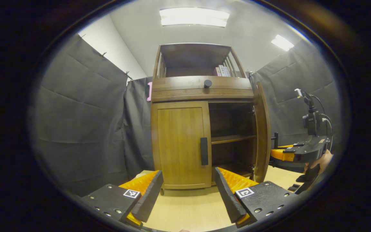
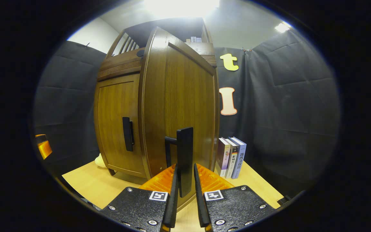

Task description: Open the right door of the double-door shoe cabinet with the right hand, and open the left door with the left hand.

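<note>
Right door [image 2: 179, 96] ajar, handle [image 2: 185, 159] upright

Setting: a staged recording booth, not a lived-in home. Dark grey quilted cloth [image 1: 82, 106] hangs from hooks as walls at 9 and 3 o'clock, below a plain white ceiling with flat rectangular light panels [image 1: 194, 16] at 12 o'clock. A small brown wooden shoe cabinet [image 1: 180, 145] and three upright books [image 2: 231, 157] stand as props on a pale wood-laminate counter [image 1: 188, 212].
</note>
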The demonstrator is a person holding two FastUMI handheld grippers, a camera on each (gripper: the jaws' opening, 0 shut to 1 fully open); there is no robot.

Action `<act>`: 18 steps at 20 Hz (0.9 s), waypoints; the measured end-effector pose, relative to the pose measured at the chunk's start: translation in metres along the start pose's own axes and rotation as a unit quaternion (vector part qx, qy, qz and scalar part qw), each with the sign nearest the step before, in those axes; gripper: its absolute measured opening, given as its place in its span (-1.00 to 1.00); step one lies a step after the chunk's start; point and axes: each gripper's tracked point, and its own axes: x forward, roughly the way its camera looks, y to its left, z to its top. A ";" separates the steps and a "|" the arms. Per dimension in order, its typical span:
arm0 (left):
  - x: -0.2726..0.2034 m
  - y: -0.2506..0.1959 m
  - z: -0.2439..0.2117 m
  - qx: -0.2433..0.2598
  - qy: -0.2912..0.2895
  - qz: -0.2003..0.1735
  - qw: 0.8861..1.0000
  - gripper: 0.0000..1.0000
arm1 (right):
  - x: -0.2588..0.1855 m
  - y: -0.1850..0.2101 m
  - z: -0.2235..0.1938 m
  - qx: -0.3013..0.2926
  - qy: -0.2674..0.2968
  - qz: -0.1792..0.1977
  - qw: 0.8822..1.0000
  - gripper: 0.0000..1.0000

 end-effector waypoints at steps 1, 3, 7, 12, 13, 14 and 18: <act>-0.002 0.000 0.001 0.000 0.000 -0.002 1.000 0.82 | -0.001 -0.004 -0.002 -0.003 0.001 -0.005 1.000 -0.43; -0.002 -0.001 0.001 -0.001 0.003 -0.006 1.000 0.82 | -0.002 -0.012 -0.004 -0.007 0.003 -0.015 1.000 -0.43; 0.000 0.000 -0.003 -0.001 0.004 -0.013 1.000 0.82 | -0.007 -0.028 -0.007 -0.002 0.007 -0.030 1.000 -0.43; -0.002 -0.003 -0.003 0.006 0.001 -0.024 1.000 0.82 | -0.019 -0.055 -0.007 0.001 0.004 -0.057 0.998 -0.58; -0.002 -0.004 -0.004 0.008 0.001 -0.027 1.000 0.82 | -0.022 -0.062 -0.009 0.002 0.005 -0.064 0.998 -0.58; -0.002 -0.005 -0.004 0.008 0.002 -0.031 0.999 0.82 | -0.025 -0.066 -0.010 0.004 0.005 -0.069 0.998 -0.72; -0.002 -0.005 -0.010 0.013 0.008 -0.044 0.999 0.82 | -0.033 -0.086 -0.014 0.011 0.007 -0.088 0.996 -0.52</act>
